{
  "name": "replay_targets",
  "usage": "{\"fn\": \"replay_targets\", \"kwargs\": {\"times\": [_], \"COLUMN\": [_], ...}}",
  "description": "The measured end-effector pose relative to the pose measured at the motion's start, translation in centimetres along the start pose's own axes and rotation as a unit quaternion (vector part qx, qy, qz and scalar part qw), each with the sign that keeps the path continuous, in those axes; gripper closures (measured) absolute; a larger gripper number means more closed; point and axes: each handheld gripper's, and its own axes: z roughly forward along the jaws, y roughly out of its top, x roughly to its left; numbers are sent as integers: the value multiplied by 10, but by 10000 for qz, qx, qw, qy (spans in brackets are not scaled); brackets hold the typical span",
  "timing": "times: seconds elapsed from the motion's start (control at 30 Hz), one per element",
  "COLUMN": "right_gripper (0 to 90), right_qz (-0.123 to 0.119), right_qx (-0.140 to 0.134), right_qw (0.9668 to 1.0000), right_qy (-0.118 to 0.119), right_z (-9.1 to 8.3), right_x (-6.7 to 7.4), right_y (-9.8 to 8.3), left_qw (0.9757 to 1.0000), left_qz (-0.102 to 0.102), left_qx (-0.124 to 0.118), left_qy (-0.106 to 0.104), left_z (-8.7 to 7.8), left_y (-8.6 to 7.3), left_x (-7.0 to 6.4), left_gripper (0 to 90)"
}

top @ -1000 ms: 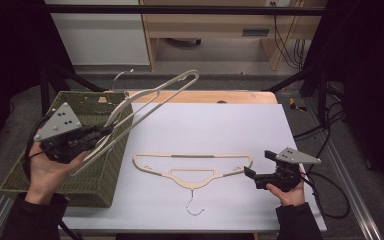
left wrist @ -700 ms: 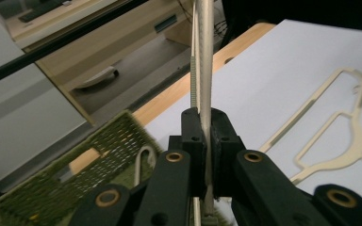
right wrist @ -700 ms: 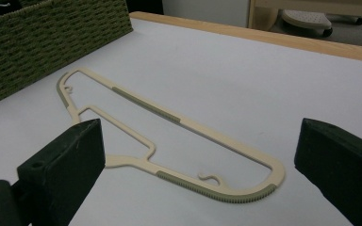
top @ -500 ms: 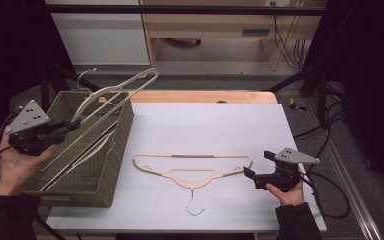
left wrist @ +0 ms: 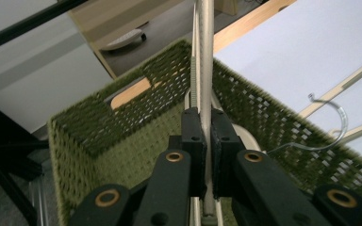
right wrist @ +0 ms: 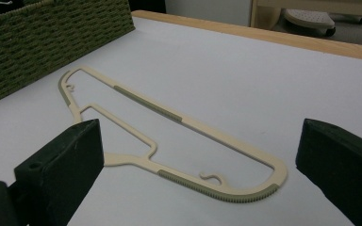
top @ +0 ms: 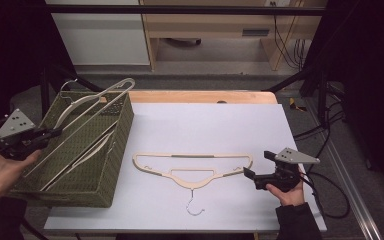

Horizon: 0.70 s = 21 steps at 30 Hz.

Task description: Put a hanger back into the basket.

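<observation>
My left gripper (top: 51, 133) is shut on a cream plastic hanger (top: 96, 97), which slants over the green woven basket (top: 116, 150) with its far end above the back rim. In the left gripper view the jaws (left wrist: 206, 123) pinch the hanger's bar (left wrist: 205, 52) above the basket (left wrist: 122, 136). A second cream hanger (top: 192, 172) with a metal hook lies flat on the white table. My right gripper (top: 258, 164) stands open just right of it, low over the table. In the right gripper view that hanger (right wrist: 146, 106) lies ahead between the wide jaws (right wrist: 200, 160).
More cream hangers (top: 87, 150) lie inside the basket. A metal hook (left wrist: 337, 123) shows beside the basket's rim. A wooden strip (top: 200, 96) edges the table's far side. Cables (top: 325, 195) trail at the right, and a wooden cabinet (top: 205, 30) stands beyond.
My left hand has swung left and down with the hanger, from over the table's left part to over the basket. The right gripper and the table hanger have stayed put.
</observation>
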Motion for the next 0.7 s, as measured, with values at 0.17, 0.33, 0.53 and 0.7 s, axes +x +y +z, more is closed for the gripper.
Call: {"fn": "replay_targets", "kwargs": {"times": [0.17,0.33,0.53,0.7], "right_gripper": [20,20,19,19], "right_qz": [-6,-13,-45,-40], "right_qx": [18,20,66,81], "right_qw": [10000,10000,10000,10000], "right_qy": [12,7,8,6], "right_z": [0,0,0,1], "right_x": [0,0,0,0], "right_y": [0,0,0,-1], "left_qw": [9998,9995,9988,9979], "left_qz": [-113,-135,-95,-65], "left_qx": [173,275,464,612], "left_qy": [65,126,143,183], "left_z": [2,3,7,17], "left_y": [-13,-24,-36,-46], "left_x": [6,10,10,5], "left_gripper": [864,864,864,864]}}
